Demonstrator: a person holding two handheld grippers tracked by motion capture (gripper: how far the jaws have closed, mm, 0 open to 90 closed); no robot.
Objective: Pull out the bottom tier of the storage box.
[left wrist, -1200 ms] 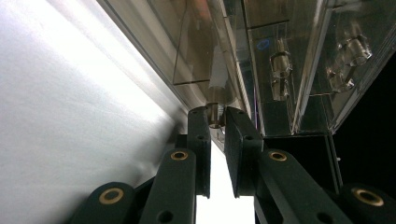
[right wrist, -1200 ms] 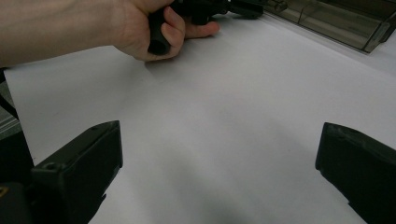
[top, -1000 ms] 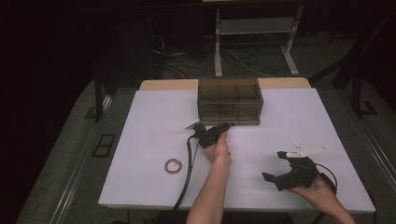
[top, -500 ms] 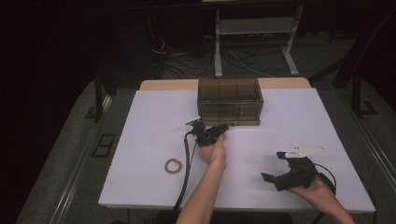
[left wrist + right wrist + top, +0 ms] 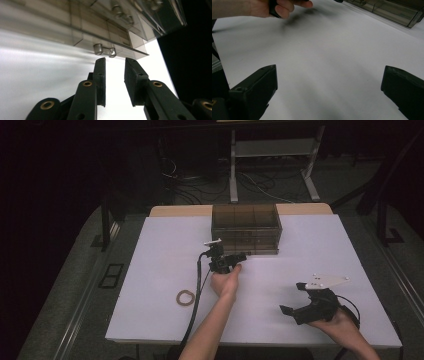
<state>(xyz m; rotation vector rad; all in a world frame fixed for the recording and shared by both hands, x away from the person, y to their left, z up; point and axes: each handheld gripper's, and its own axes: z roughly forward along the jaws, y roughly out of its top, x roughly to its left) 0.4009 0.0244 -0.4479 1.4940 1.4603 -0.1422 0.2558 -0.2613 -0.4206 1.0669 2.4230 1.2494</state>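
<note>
Two tools, one drawer cabinet, one ring, one white table (image 5: pixel 150 270).

Item 1: left tool (image 5: pixel 239 256), held in the left hand (image 5: pixel 225 281), near the middle of the table, just in front of the cabinet's near left corner. Its jaws have just been opening; in the left gripper view the left tool (image 5: pixel 115 62) stands with a narrow gap between the pads, nothing between them, released. The tips sit just short of a small metal handle (image 5: pixel 105 50) on the lowest drawer, not touching it.

Item 2: right tool (image 5: pixel 292 301), held in the right hand (image 5: pixel 345 325), near the right front edge of the table, well apart from the cabinet. In the right gripper view its jaws stand wide apart over bare table, released, holding nothing.

Item 3: smoky clear drawer cabinet (image 5: pixel 246 227), at the far middle of the table, drawers facing the person. Further metal handles show on upper drawers in the left gripper view, blurred.

Item 4: small tan ring (image 5: pixel 185 297), flat on the table, left of the left forearm, near the front.
</note>
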